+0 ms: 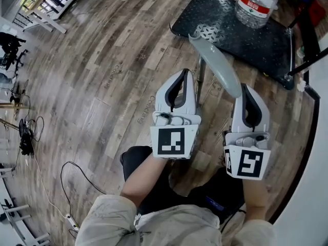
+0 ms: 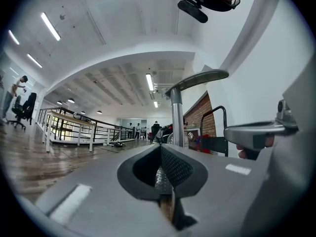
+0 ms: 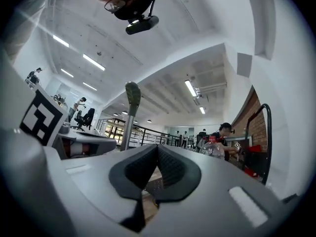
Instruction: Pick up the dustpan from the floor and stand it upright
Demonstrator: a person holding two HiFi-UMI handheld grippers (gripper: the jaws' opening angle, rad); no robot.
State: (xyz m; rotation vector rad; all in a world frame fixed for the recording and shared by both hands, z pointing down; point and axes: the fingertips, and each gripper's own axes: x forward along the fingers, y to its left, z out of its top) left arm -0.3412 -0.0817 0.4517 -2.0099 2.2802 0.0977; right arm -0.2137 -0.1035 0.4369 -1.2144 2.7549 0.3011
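Between left gripper (image 1: 180, 78) and right gripper (image 1: 247, 91), the dustpan (image 1: 218, 60) stands upright on the wooden floor (image 1: 102, 60); both forearms (image 1: 146, 176) reach forward side by side, each tool's jaws closed on nothing.

Bright, evenly lit by ceiling strip lights (image 2: 149, 81) — soft shadows, strong fisheye bending at edges, foreground blurred, dark corners.

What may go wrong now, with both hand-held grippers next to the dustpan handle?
1. Both the left hand-held gripper and the right hand-held gripper are shut and empty, so the upright dustpan handle between them stands unheld; a nudge may tip it.
2. If it falls forward, it may strike the water bottle on the black perforated platform.
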